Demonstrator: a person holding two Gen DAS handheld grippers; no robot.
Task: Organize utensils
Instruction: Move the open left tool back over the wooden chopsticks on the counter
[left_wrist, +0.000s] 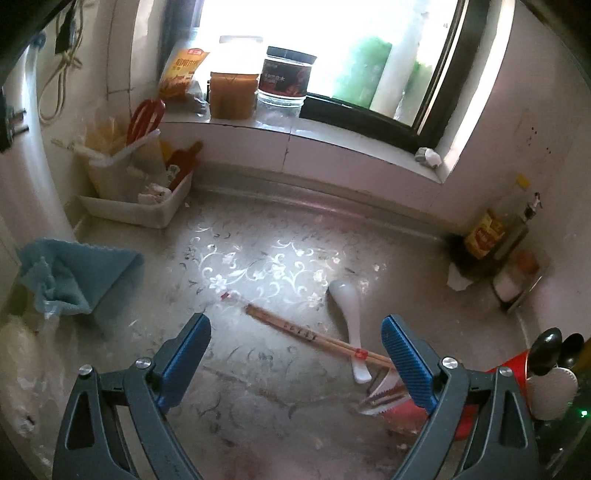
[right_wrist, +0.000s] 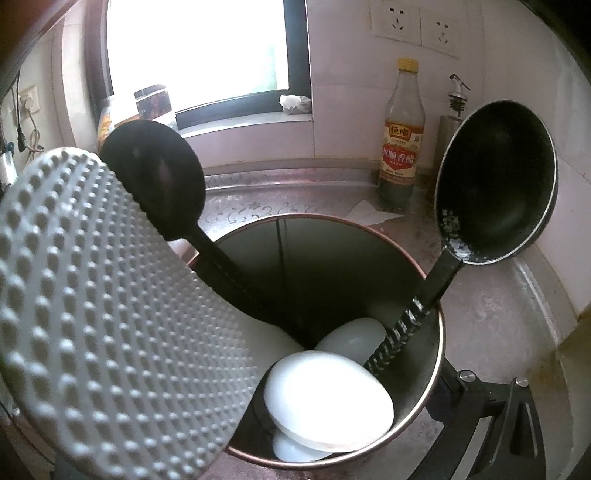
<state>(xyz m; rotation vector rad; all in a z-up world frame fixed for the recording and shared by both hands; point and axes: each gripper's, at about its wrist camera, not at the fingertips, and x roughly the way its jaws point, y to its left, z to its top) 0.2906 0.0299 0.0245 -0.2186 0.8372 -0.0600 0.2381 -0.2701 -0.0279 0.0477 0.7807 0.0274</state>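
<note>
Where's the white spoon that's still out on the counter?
Left wrist view: the white spoon lies on the counter, right of centre, its handle crossing the wooden chopsticks, just ahead of the open left gripper.

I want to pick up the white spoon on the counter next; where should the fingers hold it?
Grip the white spoon at mid-handle, from above, fingers across it. It lies flat, its handle end by the chopsticks, so stay above that crossing.
</note>
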